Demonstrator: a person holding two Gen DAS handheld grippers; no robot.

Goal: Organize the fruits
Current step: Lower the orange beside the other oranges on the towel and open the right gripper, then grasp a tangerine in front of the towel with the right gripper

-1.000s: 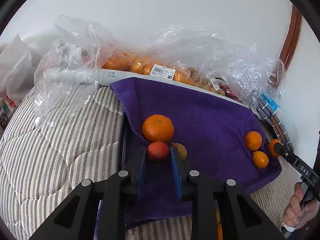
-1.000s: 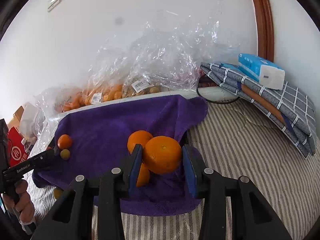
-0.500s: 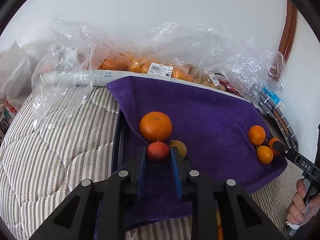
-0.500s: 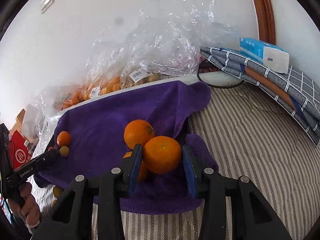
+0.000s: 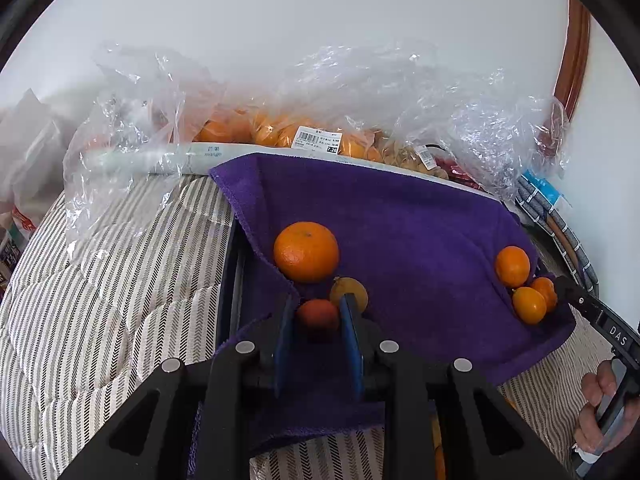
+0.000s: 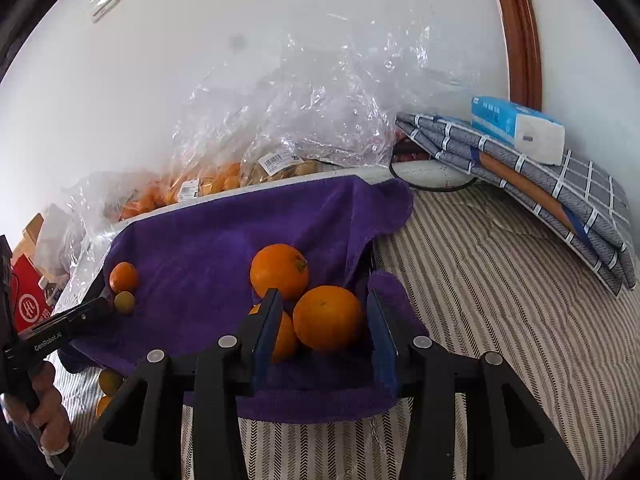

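The right gripper [image 6: 322, 324] fingers [image 6: 382, 332] are opening around a large orange [image 6: 328, 317], a gap showing at the right pad; the left gripper [image 5: 318, 320] is clamped on a small reddish fruit [image 5: 317, 317]. Withdraw each gripper straight back to avoid rolling fruit. Both rest on the purple towel [image 5: 420, 232], oranges at the right, small fruit near left.

Oranges [image 6: 328, 318] & sm. red fruit [image 5: 318, 317] on purple towel [image 5: 400, 232].
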